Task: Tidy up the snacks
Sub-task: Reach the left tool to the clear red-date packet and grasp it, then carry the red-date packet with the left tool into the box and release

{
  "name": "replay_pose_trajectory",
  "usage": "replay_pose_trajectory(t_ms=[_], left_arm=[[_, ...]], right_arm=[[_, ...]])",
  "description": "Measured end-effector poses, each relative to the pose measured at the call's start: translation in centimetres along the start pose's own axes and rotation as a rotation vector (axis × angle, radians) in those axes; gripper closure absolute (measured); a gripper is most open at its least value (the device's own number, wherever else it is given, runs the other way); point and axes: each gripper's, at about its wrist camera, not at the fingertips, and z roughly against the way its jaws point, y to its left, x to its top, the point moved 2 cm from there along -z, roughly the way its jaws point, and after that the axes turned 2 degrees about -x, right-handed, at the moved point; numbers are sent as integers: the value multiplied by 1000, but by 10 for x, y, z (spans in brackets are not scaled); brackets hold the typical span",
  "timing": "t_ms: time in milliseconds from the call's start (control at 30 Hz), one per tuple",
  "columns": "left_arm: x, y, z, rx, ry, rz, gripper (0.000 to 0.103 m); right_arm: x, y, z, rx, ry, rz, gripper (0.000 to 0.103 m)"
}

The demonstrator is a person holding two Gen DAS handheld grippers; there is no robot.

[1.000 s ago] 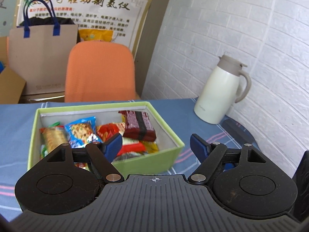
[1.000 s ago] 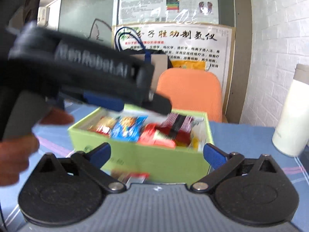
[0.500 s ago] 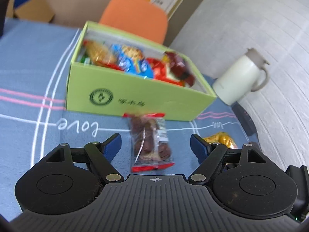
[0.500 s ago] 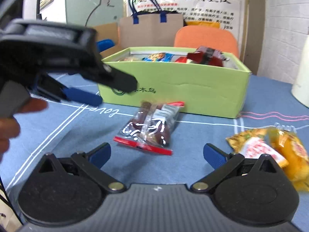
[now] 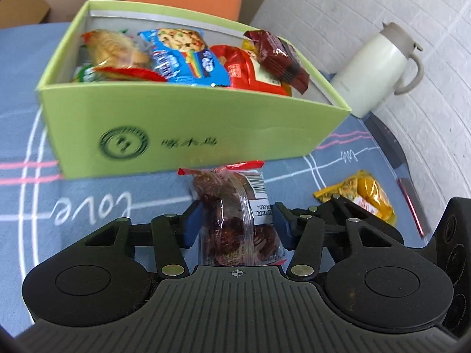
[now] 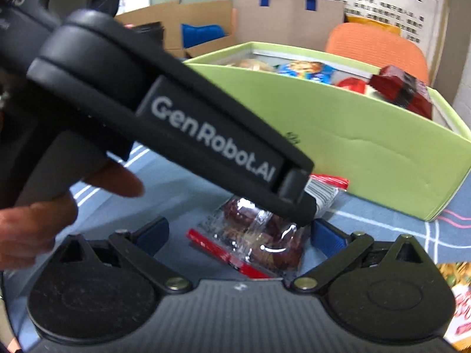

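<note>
Left gripper (image 5: 237, 225): jaws closing right now around the clear packet of dark dried fruit (image 5: 235, 220); blue pads sit at either flank of it, and I can't tell whether they press on the film yet.
Dried-fruit packet: flat on the blue tablecloth (image 5: 88, 194), its red top seal just short of the box's front wall; its near end is hidden under the gripper body.
Right gripper (image 6: 237, 235): fingers spread wide, holding nothing; the same packet (image 6: 259, 241) lies between and ahead of them, with clear cloth between each pad and the wrapper.
Crowding: the left gripper's black body (image 6: 206, 147) cuts across the right wrist view and comes down onto the packet; a hand (image 6: 35, 220) grips its handle at the left edge.
Green box (image 5: 191, 123): open top, packed with wrapped snacks; front wall stands close behind the packet.
Yellow packet (image 5: 365, 194): lying on the cloth to the right, apart from the box and the dried fruit.
Open room: bare cloth to the left of the packet, by the "love" lettering.
Table edge: curves away at far right, past the white jug (image 5: 379, 67) near the wall.
</note>
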Motion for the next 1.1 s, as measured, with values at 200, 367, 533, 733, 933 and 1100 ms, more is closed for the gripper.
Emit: replay_pose_trajectory(t_ms=[200, 367, 533, 733, 933, 1100], left_arm=[[-48, -11, 30, -2, -3, 43, 70], [-81, -19, 49, -17, -14, 78, 64], [-81, -20, 60, 2, -64, 76, 41], [-79, -17, 46, 20, -42, 41, 56], [-66, -19, 51, 1, -76, 47, 81], [-25, -26, 66, -47, -165, 56, 81]], right_arm=[[-32, 34, 42, 9, -25, 6, 2], [-56, 56, 70, -16, -40, 4, 2], [-61, 56, 83, -79, -86, -48, 2], [-61, 59, 66, -83, -72, -22, 7], [-45, 49, 80, -105, -95, -35, 25], [-7, 32, 92, -140, -203, -10, 25]])
